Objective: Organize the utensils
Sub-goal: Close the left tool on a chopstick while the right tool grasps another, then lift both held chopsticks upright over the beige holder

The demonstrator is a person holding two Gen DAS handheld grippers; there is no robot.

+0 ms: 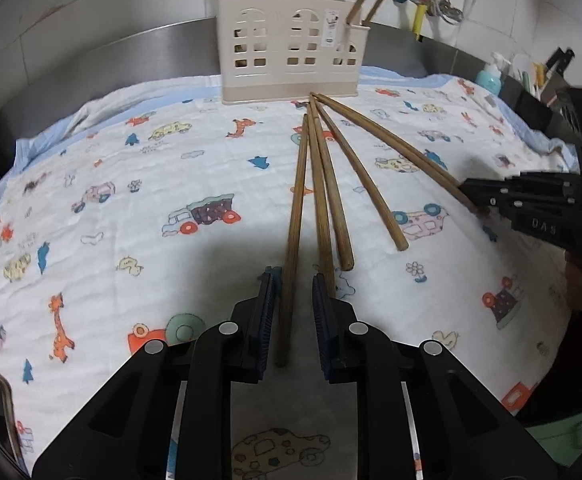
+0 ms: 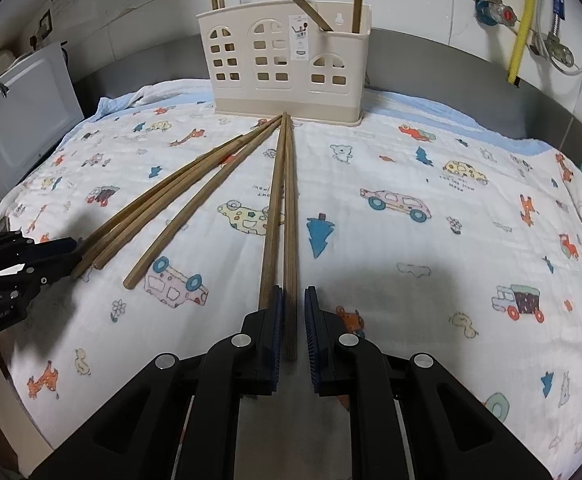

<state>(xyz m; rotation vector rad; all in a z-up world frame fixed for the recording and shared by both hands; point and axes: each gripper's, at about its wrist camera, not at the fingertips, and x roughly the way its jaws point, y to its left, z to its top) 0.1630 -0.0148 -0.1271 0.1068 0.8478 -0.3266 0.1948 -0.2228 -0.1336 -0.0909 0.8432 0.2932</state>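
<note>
Now five wooden chopsticks fan out on the printed cloth over the worktop, tips meeting just before the beige utensil holder, which stands at the back against the wall with more chopsticks upright inside. Left tongs straddle one chopstick, slightly parted, pads apparently not pressing it. Right tongs are nearly closed around the thick end of another chopstick.
</note>
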